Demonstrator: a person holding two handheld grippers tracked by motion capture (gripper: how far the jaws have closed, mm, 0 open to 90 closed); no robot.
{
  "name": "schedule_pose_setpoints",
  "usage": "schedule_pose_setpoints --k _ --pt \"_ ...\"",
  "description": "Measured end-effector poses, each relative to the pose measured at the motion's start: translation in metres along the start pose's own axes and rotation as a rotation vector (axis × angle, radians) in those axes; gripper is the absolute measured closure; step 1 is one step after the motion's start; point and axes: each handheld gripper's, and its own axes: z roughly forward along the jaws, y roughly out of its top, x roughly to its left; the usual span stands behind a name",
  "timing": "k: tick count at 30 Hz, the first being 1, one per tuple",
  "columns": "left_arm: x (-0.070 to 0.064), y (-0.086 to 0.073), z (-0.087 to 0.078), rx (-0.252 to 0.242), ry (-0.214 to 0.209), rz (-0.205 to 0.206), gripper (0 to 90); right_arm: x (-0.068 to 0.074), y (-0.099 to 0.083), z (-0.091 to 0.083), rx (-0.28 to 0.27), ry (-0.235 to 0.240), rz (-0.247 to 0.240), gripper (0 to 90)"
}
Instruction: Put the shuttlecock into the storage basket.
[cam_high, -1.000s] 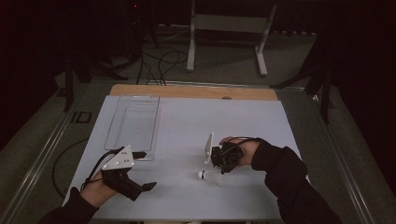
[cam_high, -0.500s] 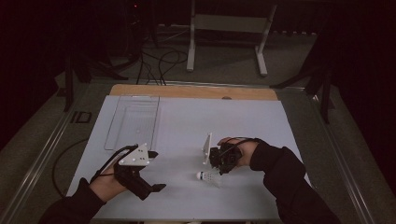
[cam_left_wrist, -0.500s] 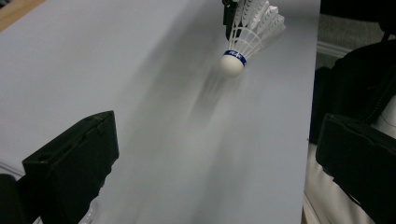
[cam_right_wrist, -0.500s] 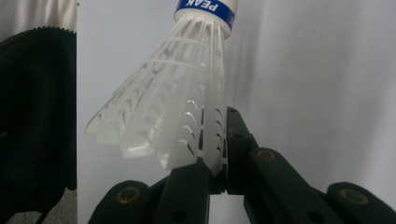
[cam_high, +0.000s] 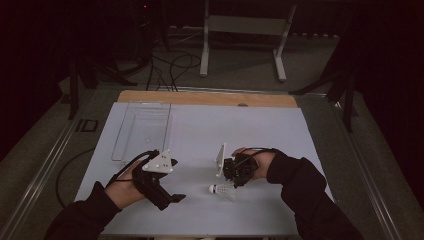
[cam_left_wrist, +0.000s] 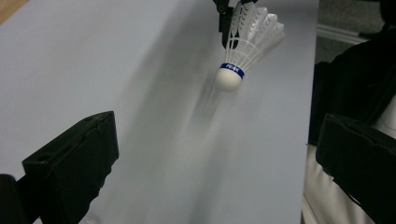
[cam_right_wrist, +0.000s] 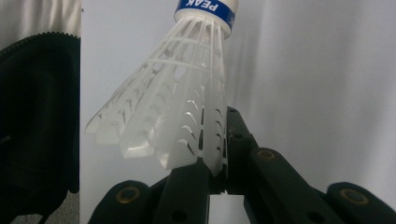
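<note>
From above our side of the worktop (cam_high: 260, 130) we look forward and down, taking in the whole sheet and the floor beyond. The left gripper view looks low across the sheet, from a little way off, at the shuttlecock (cam_left_wrist: 243, 46). The right gripper view sits right against that same shuttlecock (cam_right_wrist: 182, 112), which all three views share.

Right gripper (cam_high: 231, 181) holding shuttlecock (cam_high: 220, 189), left gripper (cam_high: 172, 199) nearby, clear tray (cam_high: 142, 131)

White shuttlecock (cam_left_wrist: 245, 37) w/ blue band
</note>
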Motion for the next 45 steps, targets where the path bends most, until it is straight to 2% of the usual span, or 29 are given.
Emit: schedule_pose_setpoints --k 2,4,5,8,15,31,37,40,41,43,45 --pt "0.000 0.004 0.002 0.005 0.003 0.017 0.0 0.000 0.000 0.000 0.000 0.000 -0.004 89.8" --pt "0.000 0.007 0.003 0.013 -0.013 0.033 0.0 0.000 0.001 -0.001 0.001 -0.002 -0.006 89.9" --pt "-0.001 0.009 0.004 0.015 -0.005 0.046 0.0 0.000 0.000 -0.001 -0.002 -0.004 -0.004 89.9" --pt "-0.001 0.013 0.006 0.011 -0.013 0.057 0.0 -0.001 0.000 -0.002 -0.004 -0.006 -0.005 89.8" --pt "-0.002 0.022 0.016 0.039 -0.043 0.097 0.0 0.000 0.002 -0.002 -0.011 -0.005 -0.005 89.9" --pt "-0.009 0.030 0.044 0.090 -0.102 0.137 0.9 0.002 0.008 -0.005 -0.025 0.001 -0.014 89.9" --pt "-0.013 0.028 0.056 0.118 -0.123 0.176 6.5 0.004 0.009 -0.004 -0.034 0.010 -0.030 89.9" --pt "-0.014 0.028 0.060 0.114 -0.121 0.197 13.6 0.004 0.009 -0.003 -0.033 0.013 -0.031 89.8" --pt "-0.015 0.028 0.061 0.115 -0.118 0.205 16.2 0.004 0.009 -0.003 -0.026 0.019 -0.015 89.9" --pt "-0.016 0.028 0.063 0.117 -0.112 0.225 17.8 0.004 0.010 -0.003 -0.023 0.021 -0.012 89.8" --pt "-0.017 0.028 0.065 0.119 -0.118 0.236 22.2 0.004 0.010 -0.003 -0.037 0.022 -0.026 89.9"
